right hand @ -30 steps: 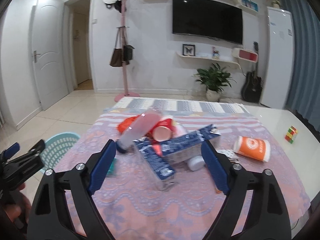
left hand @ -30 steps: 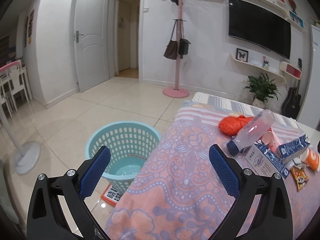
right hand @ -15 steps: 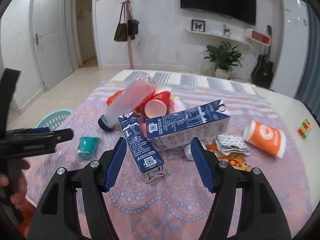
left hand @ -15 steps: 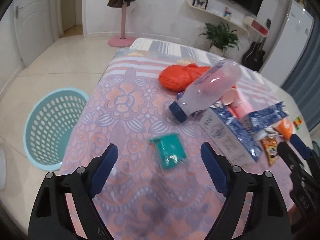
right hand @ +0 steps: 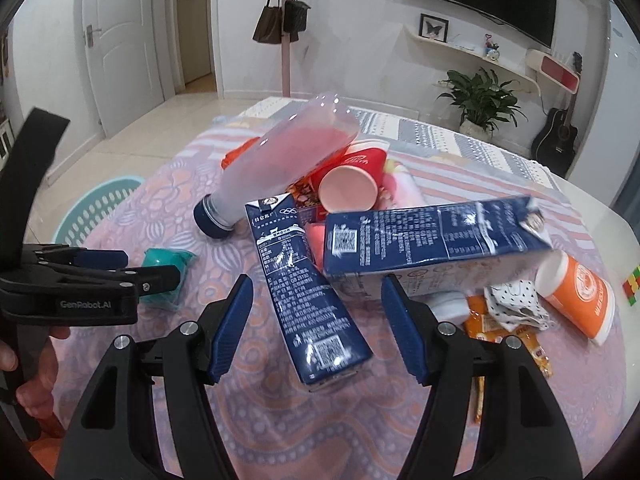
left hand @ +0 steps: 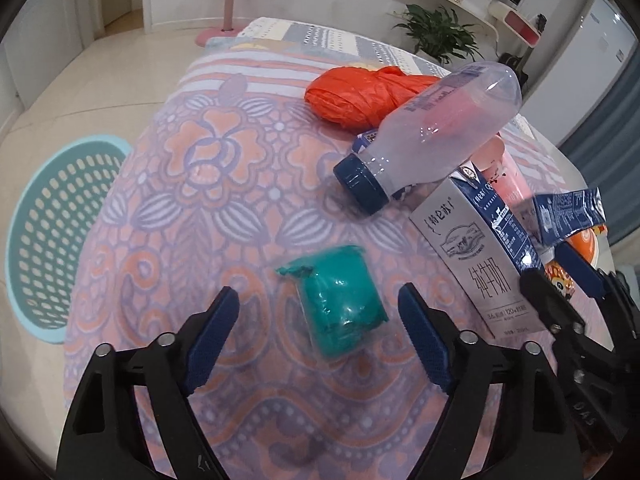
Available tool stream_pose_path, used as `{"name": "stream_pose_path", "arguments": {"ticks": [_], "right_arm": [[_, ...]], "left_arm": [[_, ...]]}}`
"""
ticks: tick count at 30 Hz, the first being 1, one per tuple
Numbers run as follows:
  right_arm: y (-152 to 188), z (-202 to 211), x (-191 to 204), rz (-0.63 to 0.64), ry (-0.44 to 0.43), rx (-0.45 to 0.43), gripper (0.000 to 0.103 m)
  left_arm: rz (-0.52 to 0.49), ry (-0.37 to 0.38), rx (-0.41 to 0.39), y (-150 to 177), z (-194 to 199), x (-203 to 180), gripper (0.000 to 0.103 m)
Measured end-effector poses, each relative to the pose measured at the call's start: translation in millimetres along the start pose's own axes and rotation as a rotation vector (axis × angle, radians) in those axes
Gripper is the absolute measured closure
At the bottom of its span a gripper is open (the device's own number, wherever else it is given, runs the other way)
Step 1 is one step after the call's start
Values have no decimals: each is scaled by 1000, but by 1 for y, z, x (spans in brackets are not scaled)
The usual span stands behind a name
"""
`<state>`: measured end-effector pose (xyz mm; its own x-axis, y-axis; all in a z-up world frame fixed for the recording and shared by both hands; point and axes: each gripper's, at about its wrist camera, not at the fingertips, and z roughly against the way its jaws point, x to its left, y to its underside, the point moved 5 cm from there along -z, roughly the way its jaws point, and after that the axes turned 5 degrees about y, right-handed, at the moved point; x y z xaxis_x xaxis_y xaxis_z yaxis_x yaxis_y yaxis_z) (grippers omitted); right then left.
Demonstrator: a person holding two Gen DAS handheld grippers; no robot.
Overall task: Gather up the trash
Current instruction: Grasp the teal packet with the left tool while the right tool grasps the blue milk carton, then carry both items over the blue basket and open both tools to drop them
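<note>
My left gripper is open, its jaws on either side of a crumpled teal wrapper lying on the patterned tablecloth. My right gripper is open over the near end of a blue milk carton; a second blue carton lies across it. A clear bottle with a blue cap leans on an orange bag. Red paper cups, an orange cup and snack wrappers lie around. The teal basket stands on the floor to the left.
The left gripper shows in the right wrist view by the teal wrapper. The right gripper shows at the right edge of the left wrist view. A Rubik's cube sits at the table's far right. The table edge drops off toward the basket.
My left gripper swung from facing the basket to over the table and came down around the teal wrapper. My right gripper moved closer to the near milk carton.
</note>
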<state>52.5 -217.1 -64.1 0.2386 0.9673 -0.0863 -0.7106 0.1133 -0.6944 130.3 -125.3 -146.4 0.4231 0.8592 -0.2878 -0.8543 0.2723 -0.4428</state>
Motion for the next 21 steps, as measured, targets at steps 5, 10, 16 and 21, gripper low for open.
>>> {"name": "stream_pose_path", "arguments": {"ticks": [5,10,16,21], "right_arm": [[-1,-17,6,15,-7,45,40],[-1,-26,13,38,-23,78,60],[4,-18,23,15,-106,95,71],[0,9,41,8,-223,72,71]], "left_arm": [[-57,-39,24,4,-8,-9,37],[-85,-71,12,2,-6,-10,65],[-41,-39,-51,-2,13,-2,66],[-32,-33,-139,-11,50,4,66]]}}
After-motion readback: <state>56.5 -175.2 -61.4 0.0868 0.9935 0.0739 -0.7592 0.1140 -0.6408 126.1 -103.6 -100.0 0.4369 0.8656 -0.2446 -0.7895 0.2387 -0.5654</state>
